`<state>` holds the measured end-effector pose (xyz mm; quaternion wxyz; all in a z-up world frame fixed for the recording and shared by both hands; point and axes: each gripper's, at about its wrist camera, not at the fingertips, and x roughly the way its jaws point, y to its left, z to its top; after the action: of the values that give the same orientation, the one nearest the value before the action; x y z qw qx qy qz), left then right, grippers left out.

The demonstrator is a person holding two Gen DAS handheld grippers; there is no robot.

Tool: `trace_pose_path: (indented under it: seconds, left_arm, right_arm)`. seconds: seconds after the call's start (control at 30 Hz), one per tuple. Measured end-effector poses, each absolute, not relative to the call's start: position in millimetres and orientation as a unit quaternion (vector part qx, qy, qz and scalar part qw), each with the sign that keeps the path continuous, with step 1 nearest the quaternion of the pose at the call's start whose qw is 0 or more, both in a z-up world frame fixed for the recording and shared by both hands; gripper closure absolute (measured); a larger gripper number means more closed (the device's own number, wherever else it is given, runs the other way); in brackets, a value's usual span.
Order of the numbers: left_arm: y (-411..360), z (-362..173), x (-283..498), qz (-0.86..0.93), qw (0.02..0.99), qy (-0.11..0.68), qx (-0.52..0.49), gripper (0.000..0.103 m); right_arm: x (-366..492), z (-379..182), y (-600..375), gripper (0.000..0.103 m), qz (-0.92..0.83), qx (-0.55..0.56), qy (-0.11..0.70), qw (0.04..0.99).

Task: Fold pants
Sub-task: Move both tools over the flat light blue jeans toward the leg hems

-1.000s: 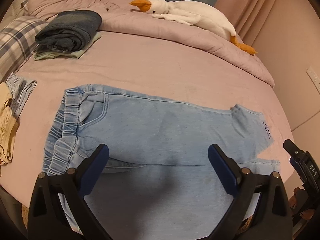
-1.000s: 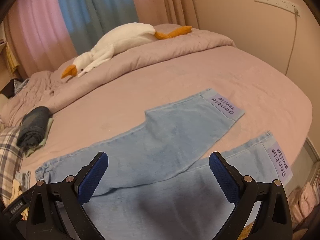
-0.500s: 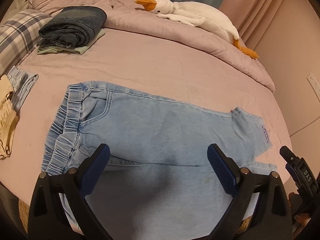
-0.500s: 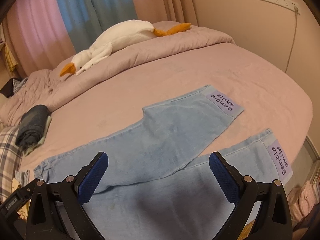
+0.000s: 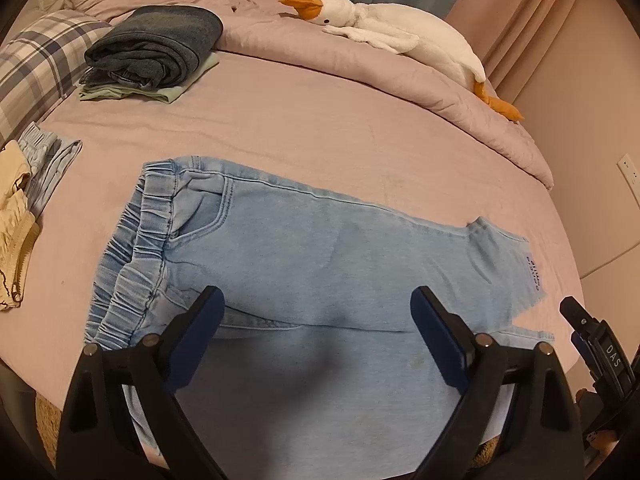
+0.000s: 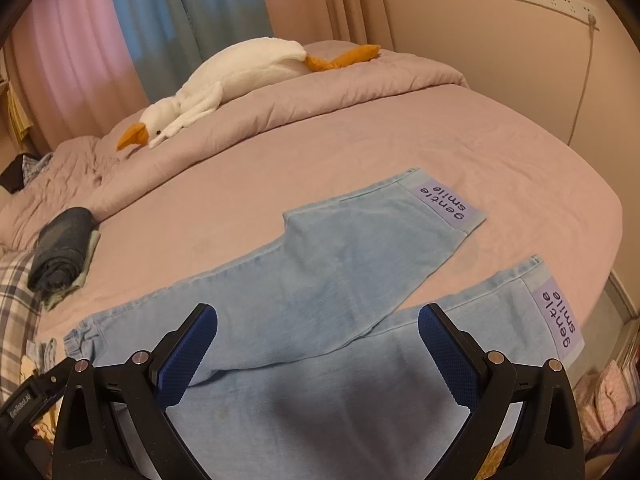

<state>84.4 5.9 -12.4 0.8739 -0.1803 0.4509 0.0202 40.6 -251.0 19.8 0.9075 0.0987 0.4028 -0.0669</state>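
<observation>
Pants (image 5: pixel 320 252): spread flat mid-frame on the bed (image 5: pixel 320 128), legs splayed, so you can fold them
Left gripper (image 5: pixel 316 336): jaws spread, pinching nothing
Right gripper (image 6: pixel 318 346): likewise spread, poised above the legs

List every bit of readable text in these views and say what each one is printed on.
"gentle smile": lilac patch on the far cuff of the light blue jeans.
"gentle smile": matching patch on the near cuff.
"DAS": black device at the left view's right edge.
"GenRobot.AI": black device at the right view's lower left.
Left view's cuff patch: too blurred.
</observation>
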Motion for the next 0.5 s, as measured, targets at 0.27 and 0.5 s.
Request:
trace_pose_path:
  seconds: [0.27, 0.5]
  left_arm:
    - [8.0, -16.4, 85.3, 0.022, 0.871, 0.455, -0.182, 0.009]
    - [10.8, -22.4, 90.1, 0.028, 0.866, 0.463, -0.188, 0.010]
  right_arm:
    - [41.0, 15.6, -251.7, 0.002, -0.068, 0.098, 0.405, 0.907]
    - [43.8, 14.5, -254.6, 0.002, -0.077, 0.102, 0.408, 0.904]
